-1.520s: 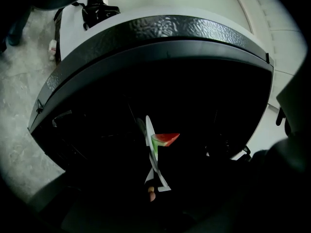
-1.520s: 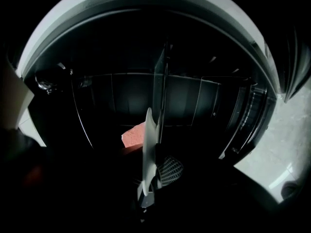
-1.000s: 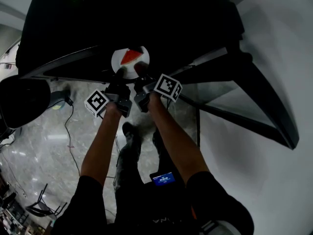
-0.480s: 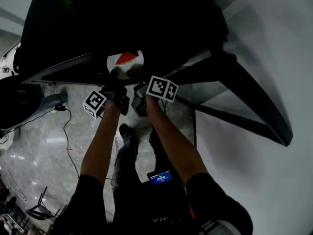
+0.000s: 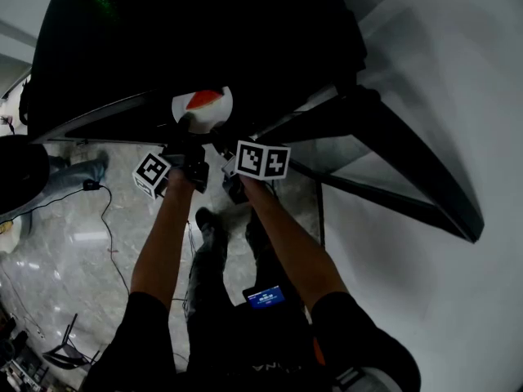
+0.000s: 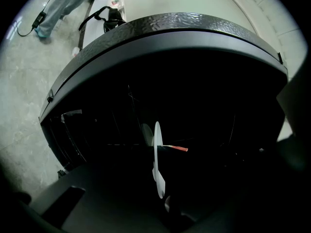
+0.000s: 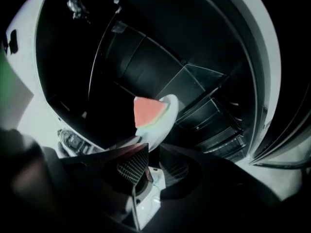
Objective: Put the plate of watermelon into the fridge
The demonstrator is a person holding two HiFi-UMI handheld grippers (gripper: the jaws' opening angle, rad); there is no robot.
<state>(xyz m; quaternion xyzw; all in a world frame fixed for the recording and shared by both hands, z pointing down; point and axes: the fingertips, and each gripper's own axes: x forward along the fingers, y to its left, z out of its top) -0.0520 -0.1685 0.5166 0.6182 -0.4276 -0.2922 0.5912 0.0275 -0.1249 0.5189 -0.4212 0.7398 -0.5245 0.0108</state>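
Clamps the near rim of the white plate [image 5: 202, 104] in the left tool [image 5: 188, 131], pads shut on it; in the left gripper view, shows that plate edge-on at centre against blackness. Carries a red watermelon wedge [image 7: 146, 111] with a pale rind along its lower side. Holds the right tool [image 7: 155, 145] just below and short of the same rim, jaws parted though just now closing, with nothing between the ribbed pads. Places the plate at upper centre of the head view, in the mouth of the open fridge [image 5: 204, 39], black inside; cannot tell whether resting on a shelf or hanging free. Just beneath the plate, slanting across the frame, the fridge's grey front edge [image 5: 98, 109]. To the right, stacked dark bins [image 7: 211, 125] in the right gripper view, and the open fridge door [image 5: 425, 178] jutting toward lower right of the head view. Below the tools, a grey marbled floor [image 5: 73, 243], with a black cable [image 5: 108, 227] trailing at left and another person's jeans leg [image 5: 69, 176] at the far left edge. Along the right side, a plain white wall [image 5: 466, 72].
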